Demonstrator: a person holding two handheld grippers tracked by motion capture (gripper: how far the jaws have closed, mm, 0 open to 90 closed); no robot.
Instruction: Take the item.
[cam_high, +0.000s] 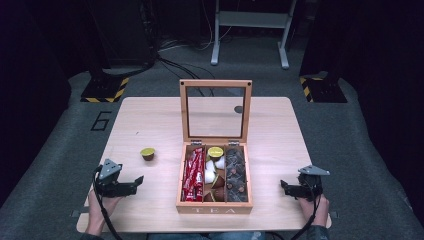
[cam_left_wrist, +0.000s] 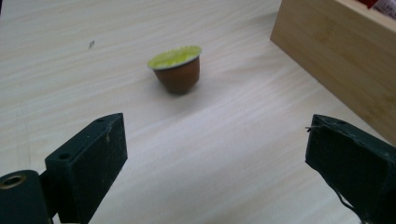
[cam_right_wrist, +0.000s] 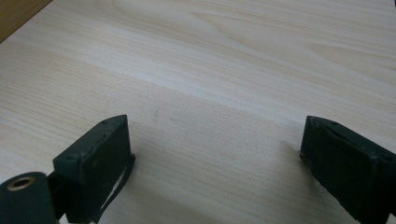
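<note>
Pale wooden table (cam_high: 280, 145) nearest, grey carpet (cam_high: 75, 140), dark room beyond.

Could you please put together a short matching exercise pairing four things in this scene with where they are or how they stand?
Things:
1. loose capsule
2. red sachets
3. glass lid
4. left gripper

States or places:
A. left compartment of the tea box
B. standing open and upright behind the box
C. alone on the table, left of the box
D. jaws apart, nothing between them

Pairs: 1-C, 2-A, 3-B, 4-D
</note>
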